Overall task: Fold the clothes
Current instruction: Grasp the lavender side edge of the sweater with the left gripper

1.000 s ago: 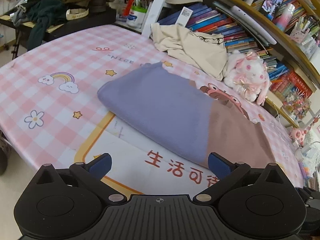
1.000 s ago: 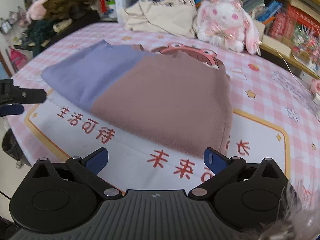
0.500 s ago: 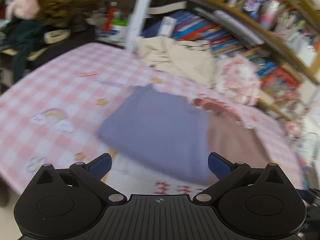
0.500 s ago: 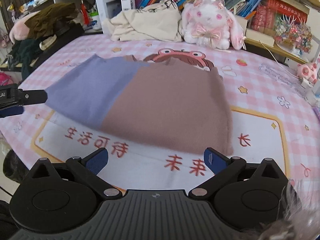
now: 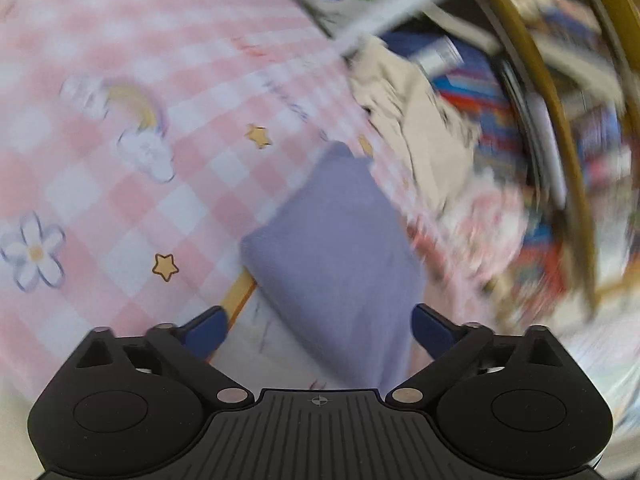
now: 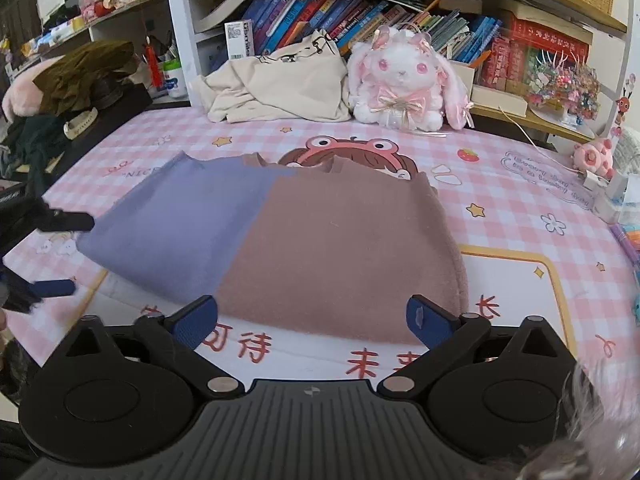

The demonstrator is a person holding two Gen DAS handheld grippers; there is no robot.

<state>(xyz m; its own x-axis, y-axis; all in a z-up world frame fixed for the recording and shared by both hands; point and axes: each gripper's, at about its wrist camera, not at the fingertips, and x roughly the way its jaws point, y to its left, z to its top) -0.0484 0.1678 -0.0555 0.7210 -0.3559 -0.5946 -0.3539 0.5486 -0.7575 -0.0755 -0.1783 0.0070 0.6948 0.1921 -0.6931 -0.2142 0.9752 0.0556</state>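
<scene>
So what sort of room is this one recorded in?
Probably a home bedroom or study: a bookshelf crammed with books, a plush bunny, and a pink checked cartoon cloth under the garment.

The folded garment [image 6: 280, 240] is a soft, matt knit, faintly fuzzy, lilac on one half and dusty brown on the other. It lies on a smooth printed cloth cover [image 6: 520, 208] with a slight sheen. The right gripper [image 6: 312, 316] is matt black plastic, ribbed on top, with dull metal pivot pins and blue rubbery pads [image 6: 192, 320]. The plush rabbit [image 6: 400, 80] looks fluffy; the beige cloth heap [image 6: 280, 84] is crumpled.
</scene>
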